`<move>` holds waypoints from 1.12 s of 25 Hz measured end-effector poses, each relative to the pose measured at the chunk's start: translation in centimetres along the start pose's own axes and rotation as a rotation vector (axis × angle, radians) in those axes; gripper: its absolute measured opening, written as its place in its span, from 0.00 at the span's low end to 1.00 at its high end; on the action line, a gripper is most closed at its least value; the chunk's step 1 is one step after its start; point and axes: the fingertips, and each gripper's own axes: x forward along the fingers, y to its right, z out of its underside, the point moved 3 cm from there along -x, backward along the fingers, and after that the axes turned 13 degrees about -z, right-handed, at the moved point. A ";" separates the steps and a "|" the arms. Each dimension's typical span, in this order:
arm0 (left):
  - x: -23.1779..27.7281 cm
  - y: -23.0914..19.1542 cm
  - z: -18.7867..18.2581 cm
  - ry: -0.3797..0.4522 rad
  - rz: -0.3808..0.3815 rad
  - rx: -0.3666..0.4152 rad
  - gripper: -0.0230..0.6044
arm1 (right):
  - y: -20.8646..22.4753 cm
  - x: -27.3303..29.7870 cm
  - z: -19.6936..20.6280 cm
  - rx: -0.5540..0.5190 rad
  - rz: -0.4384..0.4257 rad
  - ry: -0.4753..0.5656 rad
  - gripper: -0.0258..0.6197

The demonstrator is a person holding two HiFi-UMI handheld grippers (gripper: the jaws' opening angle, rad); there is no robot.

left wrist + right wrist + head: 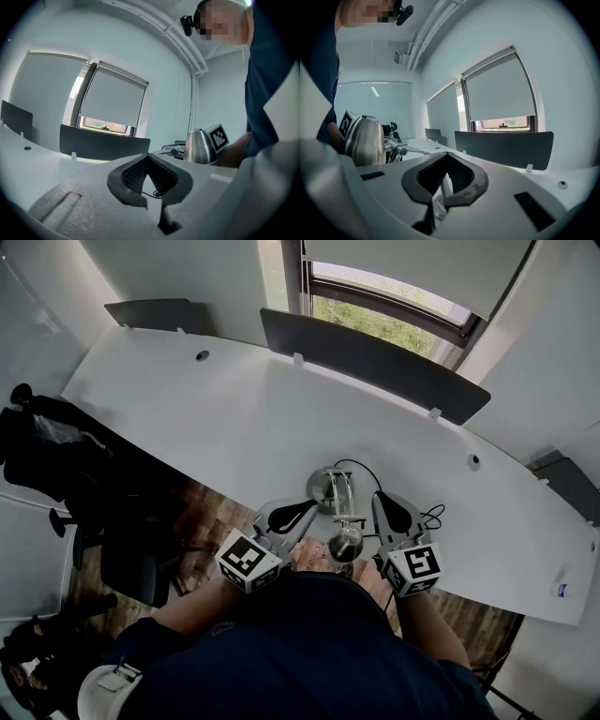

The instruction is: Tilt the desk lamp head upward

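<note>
A silvery desk lamp stands near the front edge of the white desk point(234, 418), with its round base point(322, 489) behind and its dome-shaped head point(345, 544) nearest me. My left gripper point(313, 506) sits just left of the lamp, shut with nothing between its fingertips. My right gripper point(380, 496) flanks the lamp on the right, also shut and empty. In the left gripper view the lamp head point(199, 146) appears to the right of the shut jaws point(148, 157). In the right gripper view the lamp head point(364, 140) and arm joint point(401, 150) lie left of the shut jaws point(447, 154).
Dark privacy screens point(375, 362) line the desk's far edge below a window point(384, 306). The lamp's black cable point(428, 517) loops on the desk right of the right gripper. A black office chair point(122, 554) and a dark bag point(47, 446) are at the left.
</note>
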 end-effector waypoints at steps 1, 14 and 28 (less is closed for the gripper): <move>0.0 0.2 0.0 0.000 0.004 0.004 0.05 | -0.1 0.0 0.0 -0.002 -0.001 -0.001 0.06; -0.1 1.2 -0.2 0.005 0.027 0.019 0.05 | -1.1 -0.3 0.4 -0.009 -0.016 -0.003 0.05; 0.1 1.1 -0.1 0.001 0.028 0.014 0.05 | -1.4 -0.4 0.2 0.006 -0.020 -0.012 0.05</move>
